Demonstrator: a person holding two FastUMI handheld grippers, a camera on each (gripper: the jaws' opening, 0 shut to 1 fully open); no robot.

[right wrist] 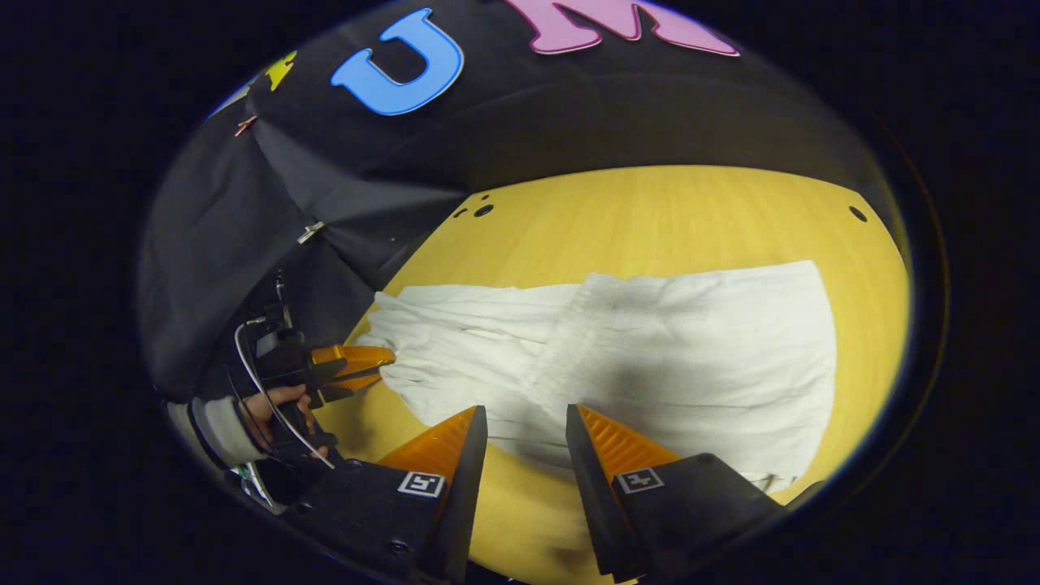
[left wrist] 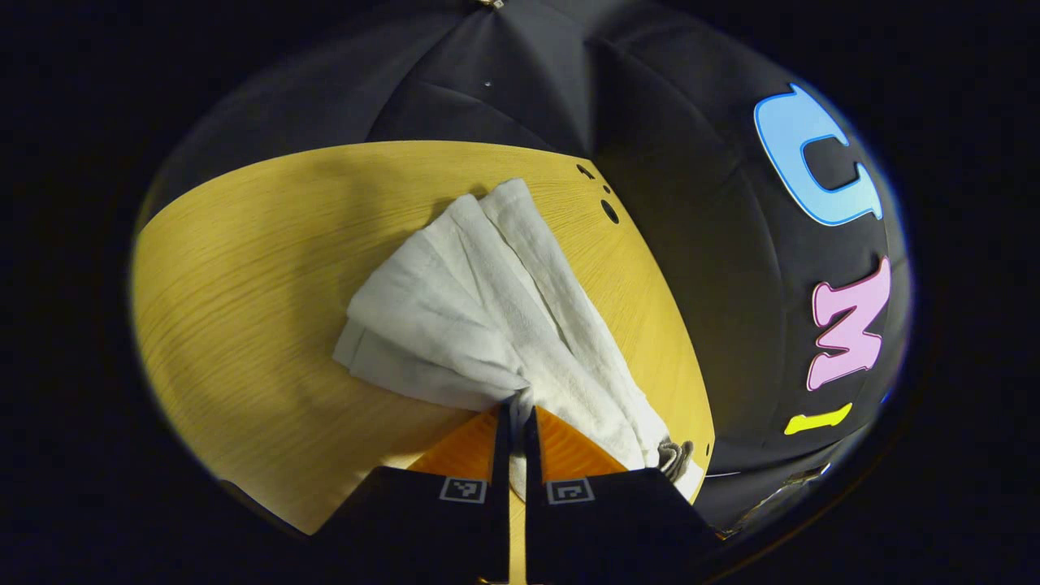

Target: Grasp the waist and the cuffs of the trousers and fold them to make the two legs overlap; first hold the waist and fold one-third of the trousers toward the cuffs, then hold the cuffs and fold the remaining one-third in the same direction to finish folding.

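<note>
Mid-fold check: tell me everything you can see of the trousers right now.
The trousers are white, of a soft, textured, towel-like cloth, lying partly folded on the wooden table. A gathered band crosses the middle in the right gripper view, one layer lapping over another. The left tongs are shut on a bunched corner at one end, the cloth fanning out in pleats from there. The right tongs stand open at the near edge, pinching nothing. A grey cord end shows by the left tongs.

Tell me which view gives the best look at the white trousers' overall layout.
The right gripper view: the white trousers lie spread across the wooden table, with the left gripper pinching one end. The left gripper view shows them bunched and foreshortened, gathered between its own jaws.
</note>
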